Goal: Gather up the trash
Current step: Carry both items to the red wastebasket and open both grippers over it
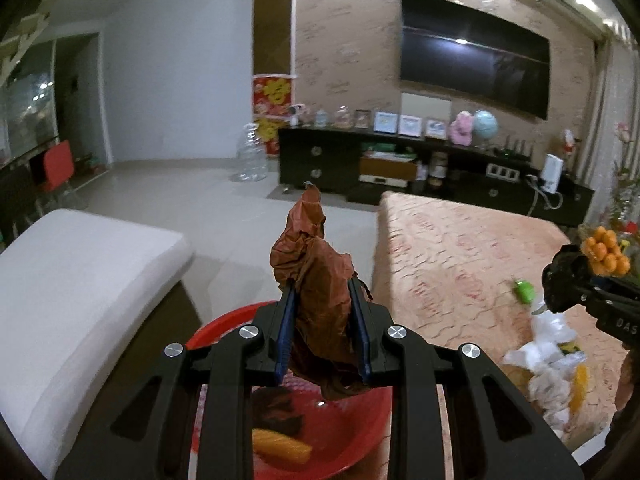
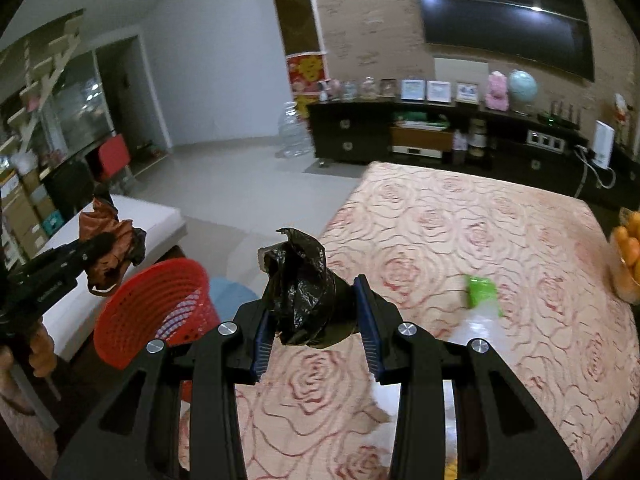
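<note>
1. The left tool is clamped on a crumpled brown bag, which sticks up between its blue pads and hangs out below them.
2. This bag hangs over the red basket, which stands on the floor beside the counter with the rose-patterned cloth.
3. Inside the basket lie an orange wrapper and a dark scrap.
4. The right tool is clamped on a crumpled black bag, held above the counter's near left edge, just beside the basket.
5. On the counter a small green packet lies apart from both tools; a heap of white plastic wrappers lies nearer, blurred.
6. A bowl of small oranges stands at the counter's right edge.
7. A white cushioned bench sits left of the basket.
</note>
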`<state>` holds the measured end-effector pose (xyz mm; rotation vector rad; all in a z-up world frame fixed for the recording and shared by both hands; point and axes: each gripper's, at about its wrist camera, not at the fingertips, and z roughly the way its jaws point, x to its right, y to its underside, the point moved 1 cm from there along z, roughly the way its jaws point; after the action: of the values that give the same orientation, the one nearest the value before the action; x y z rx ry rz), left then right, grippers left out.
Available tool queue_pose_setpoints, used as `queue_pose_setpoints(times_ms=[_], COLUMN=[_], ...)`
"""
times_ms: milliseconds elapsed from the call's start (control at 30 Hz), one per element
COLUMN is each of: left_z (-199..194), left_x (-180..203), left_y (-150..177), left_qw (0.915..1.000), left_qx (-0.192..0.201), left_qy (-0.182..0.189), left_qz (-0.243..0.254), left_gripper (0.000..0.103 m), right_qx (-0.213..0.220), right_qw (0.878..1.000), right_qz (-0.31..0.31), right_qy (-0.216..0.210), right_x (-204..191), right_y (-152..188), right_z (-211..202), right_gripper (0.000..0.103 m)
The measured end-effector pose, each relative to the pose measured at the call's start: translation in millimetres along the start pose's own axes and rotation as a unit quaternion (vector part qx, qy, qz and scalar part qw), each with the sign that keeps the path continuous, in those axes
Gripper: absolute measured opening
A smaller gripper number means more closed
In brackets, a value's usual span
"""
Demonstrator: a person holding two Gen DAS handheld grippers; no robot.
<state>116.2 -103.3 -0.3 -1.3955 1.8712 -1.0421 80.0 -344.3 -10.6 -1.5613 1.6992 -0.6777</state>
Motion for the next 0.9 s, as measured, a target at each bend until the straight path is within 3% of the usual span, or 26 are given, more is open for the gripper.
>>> queue_pose_setpoints(times_ms=[600, 900], left_z=[13.4, 25.5], left_x=[-41.8, -54.1], left_y=[8.9, 18.4], left_qw=[0.9981, 0.9965], left_qx=[-0.031, -0.058], left_qy=[-0.048, -0.049], left_qz=[-0.025, -0.034], left_gripper=[0.024, 0.024], right_qx=[-0.051, -0.092], right_qw=[0.990, 0.985], right_qz=[-0.064, -0.070], right_qy=[-0.117, -0.132], right_x=[-101.8, -118.4], right_y=[-23.6, -14.4], right_z=[60.6, 89.8], right_gripper=[0.036, 0.036])
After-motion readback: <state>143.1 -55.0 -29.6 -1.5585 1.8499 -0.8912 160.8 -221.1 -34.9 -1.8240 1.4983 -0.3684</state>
